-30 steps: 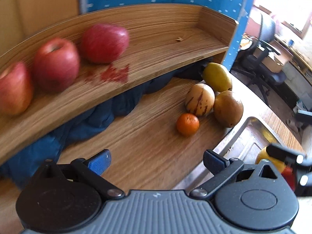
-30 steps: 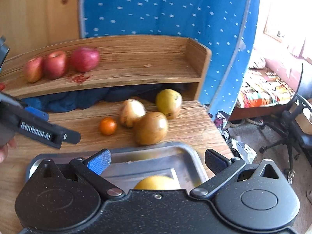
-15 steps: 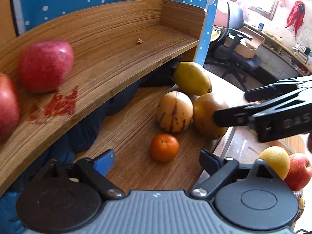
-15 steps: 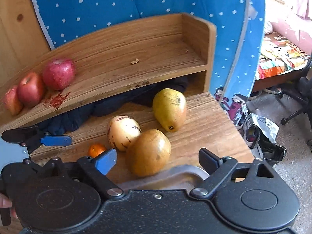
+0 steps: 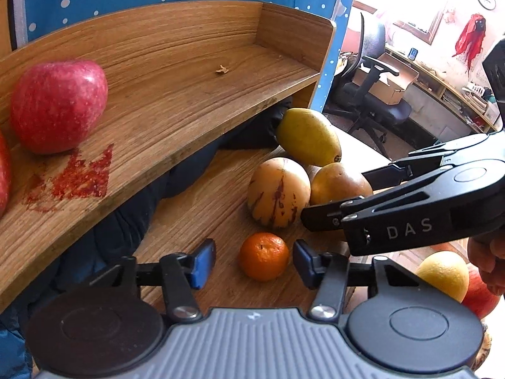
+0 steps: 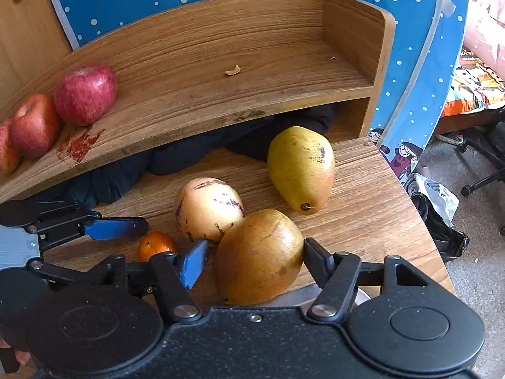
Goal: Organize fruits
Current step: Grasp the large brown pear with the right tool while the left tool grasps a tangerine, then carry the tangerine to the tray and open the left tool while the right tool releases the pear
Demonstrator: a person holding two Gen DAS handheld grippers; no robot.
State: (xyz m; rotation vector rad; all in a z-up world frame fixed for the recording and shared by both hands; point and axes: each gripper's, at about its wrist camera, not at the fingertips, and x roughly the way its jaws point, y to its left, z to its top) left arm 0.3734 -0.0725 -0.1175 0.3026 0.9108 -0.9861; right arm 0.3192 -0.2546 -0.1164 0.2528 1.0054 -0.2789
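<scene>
Brown pear (image 6: pixel 258 255) sits between spread right tool (image 6: pixel 252 260) fingers, level

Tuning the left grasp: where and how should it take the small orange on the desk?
Grip the small orange across its widest middle, coming from the near side, where the open left gripper already brackets it. It is round, so any diameter works; the striped melon sits close behind and the right gripper to its right, so stay low and short.

Wooden desk (image 6: pixel 363 195): tangerine (image 5: pixel 264 256), striped melon (image 6: pixel 208 210), brown pear (image 6: pixel 258 257), yellow pear (image 6: pixel 301 167). Shelf (image 6: pixel 252 88): red apples (image 6: pixel 85 94).
</scene>
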